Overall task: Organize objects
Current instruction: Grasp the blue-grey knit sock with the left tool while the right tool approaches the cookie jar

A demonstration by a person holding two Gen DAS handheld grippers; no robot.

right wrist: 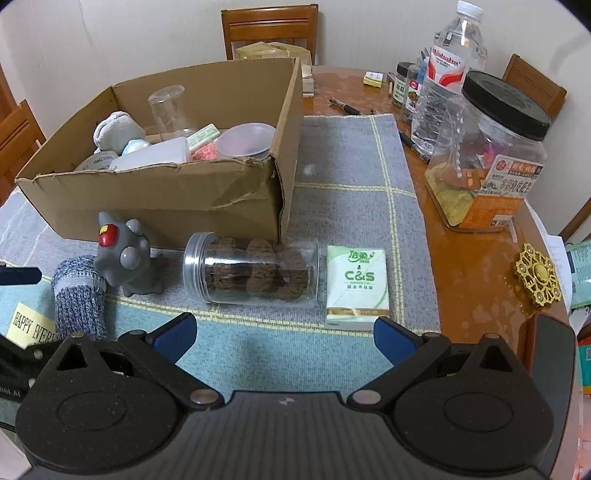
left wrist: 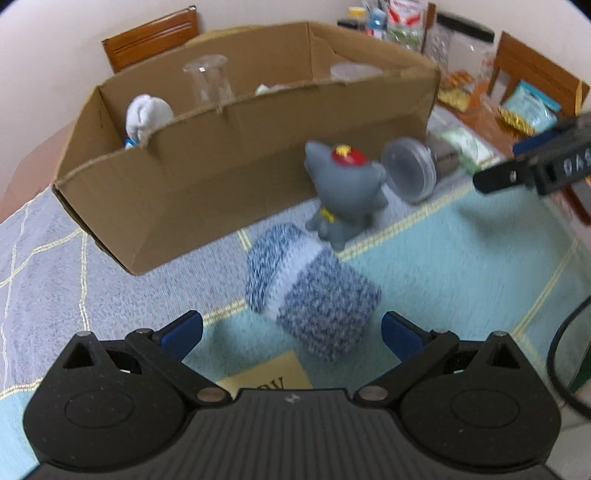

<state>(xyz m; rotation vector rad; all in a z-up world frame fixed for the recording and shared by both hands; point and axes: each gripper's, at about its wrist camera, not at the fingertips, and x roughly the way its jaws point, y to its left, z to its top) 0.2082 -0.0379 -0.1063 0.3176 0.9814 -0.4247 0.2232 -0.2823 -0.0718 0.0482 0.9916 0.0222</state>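
A rolled blue-and-white knit sock (left wrist: 310,291) lies on the checked cloth, just ahead of my open, empty left gripper (left wrist: 291,330); it also shows in the right wrist view (right wrist: 79,295). Behind it stands a grey toy figure with a red cap (left wrist: 343,188) (right wrist: 125,258). A clear jar of brown walnuts (right wrist: 255,273) lies on its side beside a green C&S tissue pack (right wrist: 356,286). My right gripper (right wrist: 284,336) is open and empty, in front of the jar and pack. The open cardboard box (right wrist: 166,195) (left wrist: 221,162) holds a glass, a grey sock and several other items.
On the wooden table to the right stand a large black-lidded snack jar (right wrist: 487,155) and a water bottle (right wrist: 447,74); a gold spinner (right wrist: 539,277) lies near the edge. Wooden chairs (right wrist: 271,29) stand around the table. A yellow note (right wrist: 33,325) lies on the cloth.
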